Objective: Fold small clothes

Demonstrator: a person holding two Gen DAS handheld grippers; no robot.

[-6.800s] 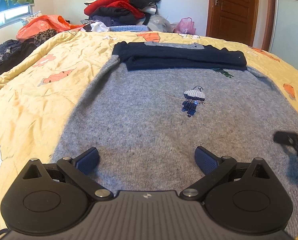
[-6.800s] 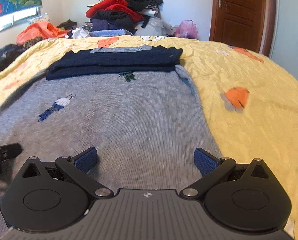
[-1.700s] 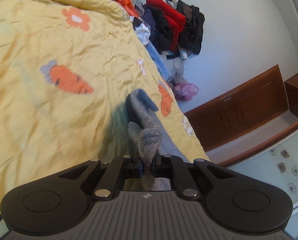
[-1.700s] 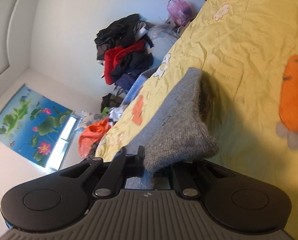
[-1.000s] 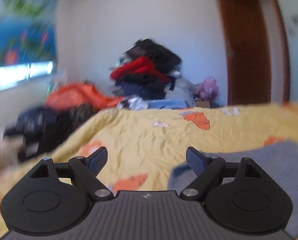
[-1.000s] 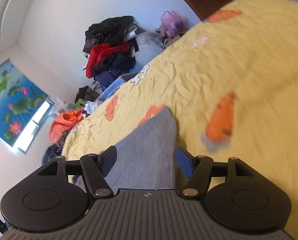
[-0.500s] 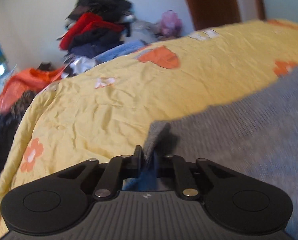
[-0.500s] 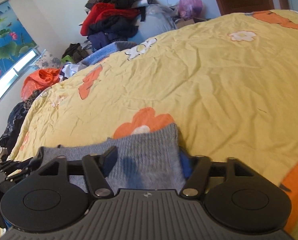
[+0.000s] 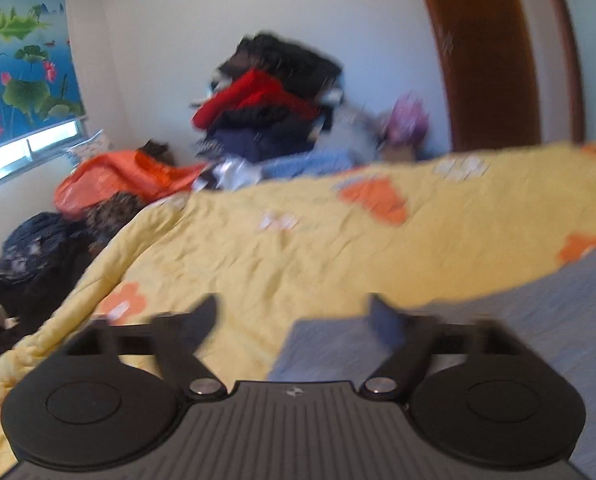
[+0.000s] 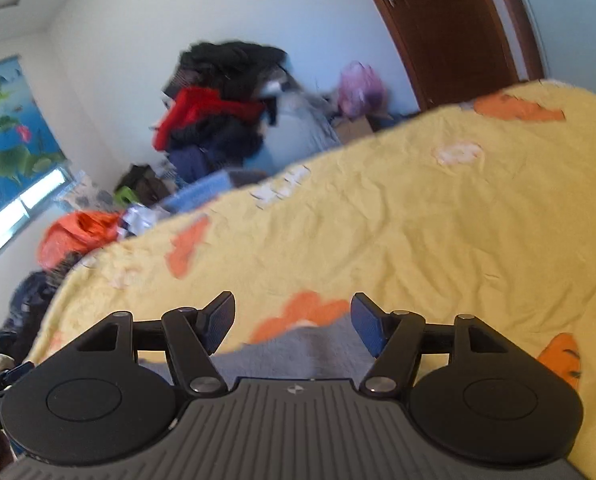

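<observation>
While hovering over the yellow quilt [image 9: 337, 248], left gripper [image 9: 294, 322] opening up wide, nothing pinched; corner of the grey sweater [image 9: 537, 320] lying flat right under its right finger, pads not pressing it. Same deal with the right gripper [image 10: 294, 320]: jaws spreading apart, grey knit edge sitting low between them but let go, resting on the quilt by an orange flower print [image 10: 301, 312]. Left view pretty blurry. Messy clothes pile [image 9: 266, 108] stacked against the far wall, wooden door [image 9: 489, 52] off to the right, lotus blind [image 9: 22, 60] on the window.
</observation>
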